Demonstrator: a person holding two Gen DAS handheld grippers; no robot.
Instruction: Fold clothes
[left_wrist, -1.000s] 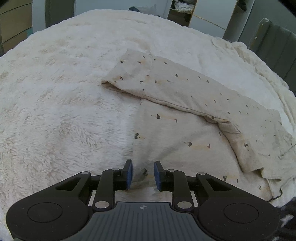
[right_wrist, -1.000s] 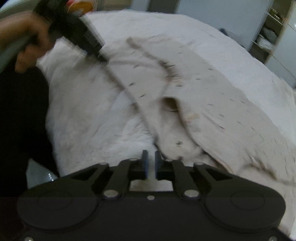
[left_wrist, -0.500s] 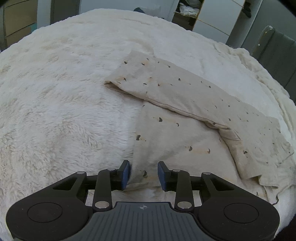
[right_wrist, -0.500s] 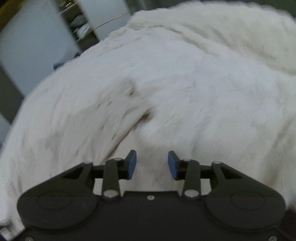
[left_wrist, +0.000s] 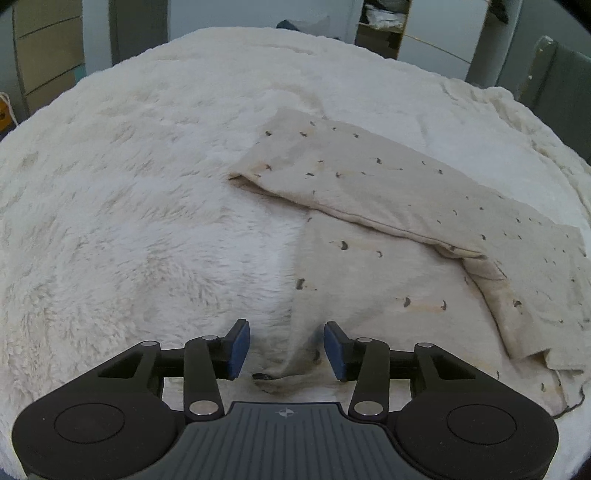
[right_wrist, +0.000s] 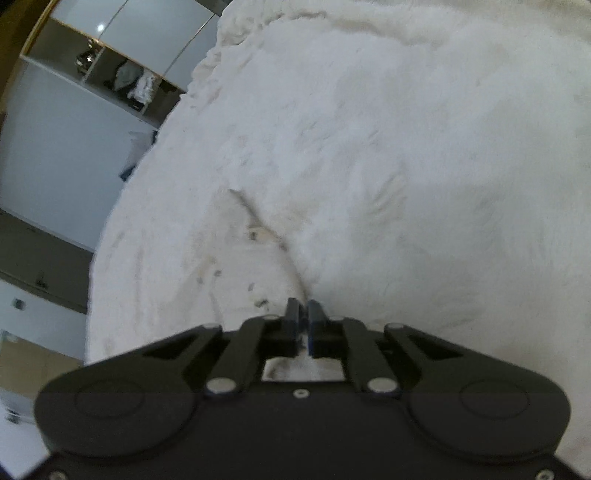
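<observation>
We see the folded garment lying right of centre on the fluffy blanket, shelves apparently standing behind.

We see beige garment with small dark specks, lying on fluffy white blanket, partly folded: long folded band runs from 11 o'clock toward 4 o'clock across flat lower panel. Near corner puckered at 6 o'clock. In right wrist view garment blurred, edge running toward 12 o'clock.
</observation>
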